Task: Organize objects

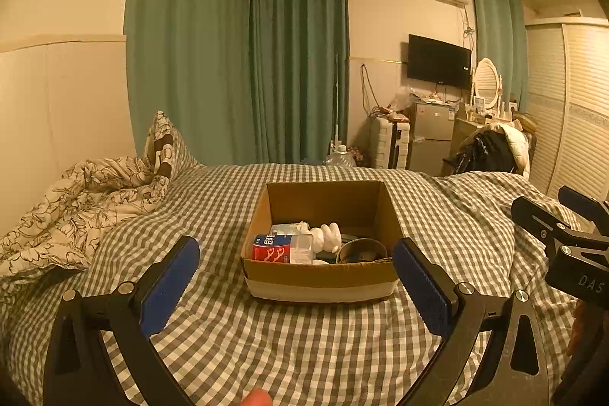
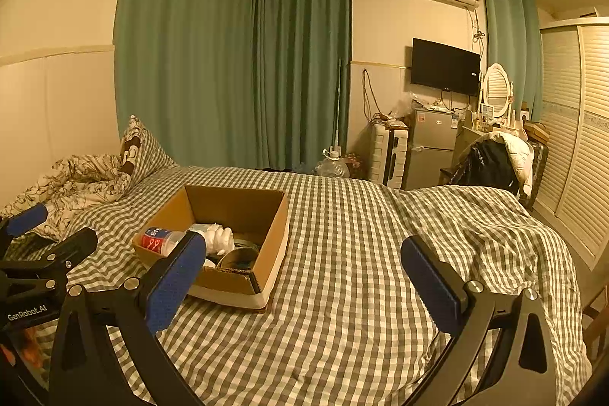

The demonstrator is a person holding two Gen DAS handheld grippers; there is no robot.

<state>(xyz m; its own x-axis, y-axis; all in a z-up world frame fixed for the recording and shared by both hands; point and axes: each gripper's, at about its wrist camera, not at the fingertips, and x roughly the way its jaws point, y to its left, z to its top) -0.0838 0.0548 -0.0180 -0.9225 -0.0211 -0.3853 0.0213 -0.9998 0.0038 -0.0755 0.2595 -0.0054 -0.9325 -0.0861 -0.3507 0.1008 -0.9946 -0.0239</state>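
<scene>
An open cardboard box [image 1: 321, 276] sits on the checked bedspread [image 1: 289, 341]. Inside lie a plastic bottle with a red label [image 1: 279, 248], a white figurine [image 1: 327, 236], a round metal tin [image 1: 361, 251] and something pale behind them. My left gripper [image 1: 296, 276] is open and empty, its blue pads either side of the box's near wall, held short of it. My right gripper [image 2: 302, 273] is open and empty, to the right of the box [image 2: 232, 286], over bare bedspread. The bottle [image 2: 158, 240], figurine [image 2: 220, 238] and tin [image 2: 238, 257] also show there.
A crumpled floral quilt and pillow [image 1: 87, 200] lie at the bed's left. Green curtains [image 1: 243, 56] hang behind. Beyond the bed stand a suitcase [image 1: 388, 143], a small fridge [image 1: 432, 136], a chair with clothes [image 1: 495, 147] and a wardrobe [image 1: 571, 109].
</scene>
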